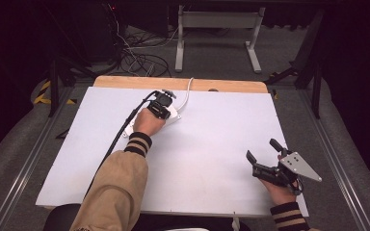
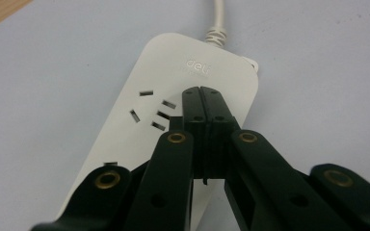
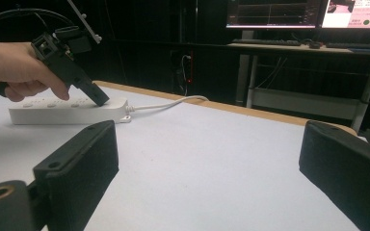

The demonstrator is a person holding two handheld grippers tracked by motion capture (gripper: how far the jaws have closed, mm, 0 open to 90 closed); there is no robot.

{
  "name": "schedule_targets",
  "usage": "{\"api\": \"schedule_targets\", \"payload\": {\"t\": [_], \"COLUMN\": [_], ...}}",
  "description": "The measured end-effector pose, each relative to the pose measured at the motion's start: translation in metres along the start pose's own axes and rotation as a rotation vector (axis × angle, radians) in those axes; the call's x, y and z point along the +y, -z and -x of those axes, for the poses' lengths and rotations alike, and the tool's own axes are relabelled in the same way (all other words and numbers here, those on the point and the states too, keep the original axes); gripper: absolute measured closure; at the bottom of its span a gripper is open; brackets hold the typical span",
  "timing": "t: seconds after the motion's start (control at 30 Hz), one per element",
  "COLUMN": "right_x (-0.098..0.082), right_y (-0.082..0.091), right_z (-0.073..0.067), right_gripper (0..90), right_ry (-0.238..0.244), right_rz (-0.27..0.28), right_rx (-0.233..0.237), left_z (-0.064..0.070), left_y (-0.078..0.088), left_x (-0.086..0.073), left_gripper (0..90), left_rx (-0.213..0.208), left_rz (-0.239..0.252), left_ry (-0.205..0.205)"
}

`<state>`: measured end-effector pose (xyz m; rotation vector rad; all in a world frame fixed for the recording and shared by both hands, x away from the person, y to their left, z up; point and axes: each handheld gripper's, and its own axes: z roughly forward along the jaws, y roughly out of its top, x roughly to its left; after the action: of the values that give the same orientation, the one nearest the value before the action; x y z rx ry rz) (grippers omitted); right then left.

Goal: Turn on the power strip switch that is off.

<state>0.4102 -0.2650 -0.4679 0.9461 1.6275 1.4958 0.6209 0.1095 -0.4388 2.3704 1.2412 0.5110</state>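
Right gripper (image 1: 262,154) fingers wide apart, empty; left gripper (image 2: 203,91) fingers closed, tips on power strip (image 2: 139,120).

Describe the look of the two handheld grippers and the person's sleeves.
Both grippers are black with two jaws. The left gripper trails a black cable, and brass rivets dot its linkage. The right gripper carries a grey three-cornered plate with small holes. The sleeves are tan, with black-and-tan striped cuffs.

I see a smooth, white plastic power strip (image 2: 173,110) with a slight sheen, lying on my table's matt white sheet (image 1: 207,159). The far table edge (image 1: 125,82) looks like bare wood. My left gripper (image 2: 203,96) is matt black plastic with brass-coloured rivets.
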Motion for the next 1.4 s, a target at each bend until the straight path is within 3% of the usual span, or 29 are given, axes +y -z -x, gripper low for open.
{"api": "schedule_targets", "payload": {"t": [0.6,0.77,0.9,1.4], "right_x": [-0.0001,-0.0005,-0.0007,-0.0013], "right_y": [-0.0001,0.0000,0.0003,0.0004], "right_z": [-0.0001,-0.0002,0.0000,-0.0008], "right_gripper": [7.2,7.4,7.4,7.6], "right_ry": [-0.002,0.002,0.004,0.001], "right_rz": [-0.006,-0.009,-0.010,-0.019], "right_rx": [-0.001,-0.001,-0.003,-0.005], "left_z": [0.0001,-0.0024,-0.0031,-0.0039], "left_y": [0.0002,0.0003,0.0005,0.0026], "left_x": [-0.0004,-0.0016,-0.0022,-0.0024], "left_gripper": [90.0,90.0,90.0,90.0], "left_rx": [0.002,-0.016,-0.019,-0.029], "left_rz": [0.002,0.009,0.014,0.015], "left_ry": [0.001,0.013,-0.011,-0.023]}}
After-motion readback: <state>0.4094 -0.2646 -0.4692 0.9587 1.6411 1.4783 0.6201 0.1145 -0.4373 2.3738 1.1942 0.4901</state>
